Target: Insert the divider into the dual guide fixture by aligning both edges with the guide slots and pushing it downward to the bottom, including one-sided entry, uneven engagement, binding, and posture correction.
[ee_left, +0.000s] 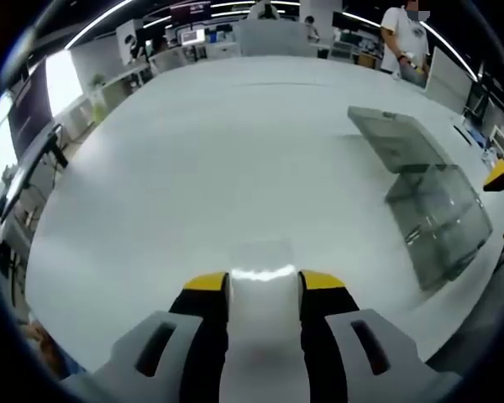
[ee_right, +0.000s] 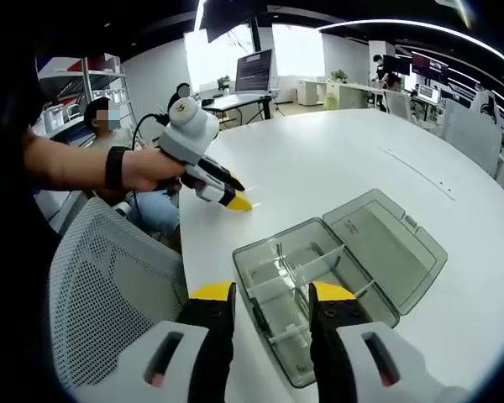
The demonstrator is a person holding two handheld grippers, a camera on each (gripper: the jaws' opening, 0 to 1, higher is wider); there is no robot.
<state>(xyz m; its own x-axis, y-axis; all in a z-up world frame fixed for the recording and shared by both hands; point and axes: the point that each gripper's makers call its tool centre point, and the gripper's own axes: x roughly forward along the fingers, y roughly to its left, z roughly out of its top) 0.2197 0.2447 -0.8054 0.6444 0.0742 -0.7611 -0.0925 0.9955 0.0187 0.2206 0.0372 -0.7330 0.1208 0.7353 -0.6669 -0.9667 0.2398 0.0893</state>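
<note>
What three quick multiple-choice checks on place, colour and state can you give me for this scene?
1. The box sits: A on the table; B on the chair; C in a hand.
2. The right tool's tips are: A red; B yellow; C blue.
3. The lid is: A shut; B missing; C open.
Key: A, it rests on the white tabletop; B, both tips show yellow; C, the lid lies flat beside the box.
</note>
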